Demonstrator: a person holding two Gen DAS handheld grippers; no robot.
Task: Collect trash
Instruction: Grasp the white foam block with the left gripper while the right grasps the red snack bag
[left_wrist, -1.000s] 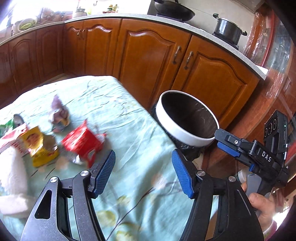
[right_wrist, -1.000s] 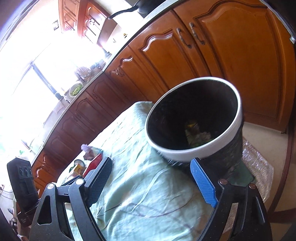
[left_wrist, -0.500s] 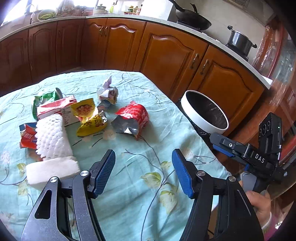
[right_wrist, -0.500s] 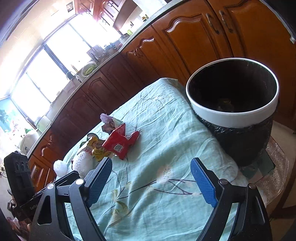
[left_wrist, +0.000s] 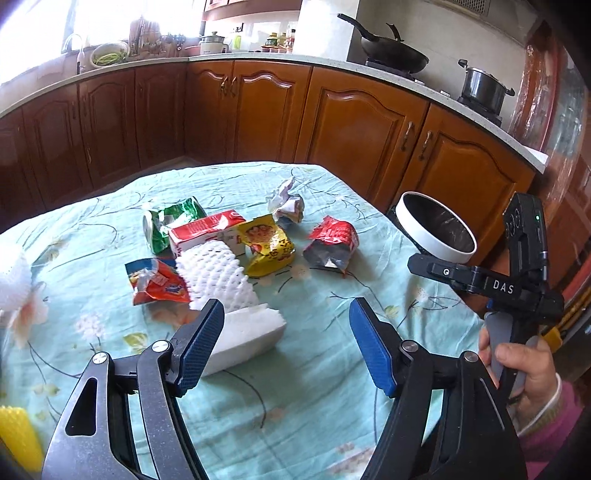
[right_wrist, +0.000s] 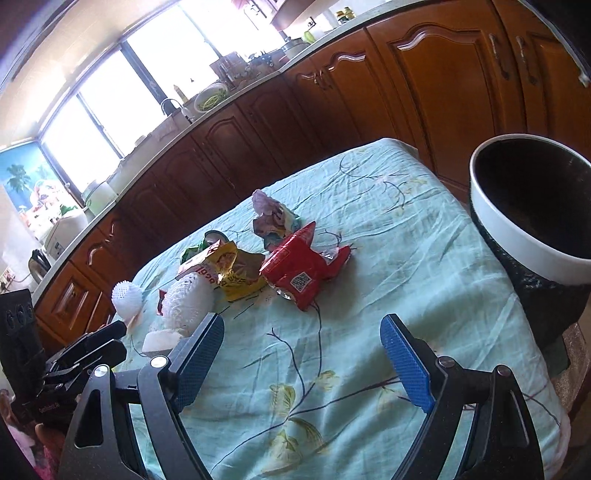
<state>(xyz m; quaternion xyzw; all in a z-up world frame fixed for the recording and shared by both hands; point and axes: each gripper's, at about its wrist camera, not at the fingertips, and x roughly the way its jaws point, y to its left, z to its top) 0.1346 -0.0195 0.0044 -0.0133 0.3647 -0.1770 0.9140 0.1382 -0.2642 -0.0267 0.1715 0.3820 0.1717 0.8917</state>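
Both tools hover above the bench (left_wrist: 92, 236) with nothing between their pads. The left tool (left_wrist: 286, 345) has its jaws wide apart, and so does the right tool (right_wrist: 303, 363); neither touches any litter.

The trash lies in a loose cluster toward the middle of the green floral cloth. From the left wrist view, the red wrapper (left_wrist: 332, 242) sits at about 1 o'clock of the left tool, the yellow packet (left_wrist: 267, 245) at 12, the white foam net (left_wrist: 216, 277) at 11 and resting on a white block (left_wrist: 247, 334) just beside the left pad. The bin (left_wrist: 436, 230), white-rimmed and lined in black, stands off the bench edge at 2 o'clock.

The likely risks come from how the pieces overlap. The foam net leans on the carton (left_wrist: 207, 230) and the orange packet (left_wrist: 157, 284), so a grab there could drag neighbours along or push them off the bench. The wrappers are thin and crumpled; a shallow pinch may catch only a flap and let it slip over the floor on the way to the bin.

The right wrist view shows the bin's dark interior close at 2 o'clock and a QR code on the red wrapper (right_wrist: 303, 271). Only the left wrist view shows the green wrapper (left_wrist: 166, 223) clearly, the crumpled paper (left_wrist: 286, 201) from above, and a yellow foam piece (left_wrist: 16, 434) at 8 o'clock.
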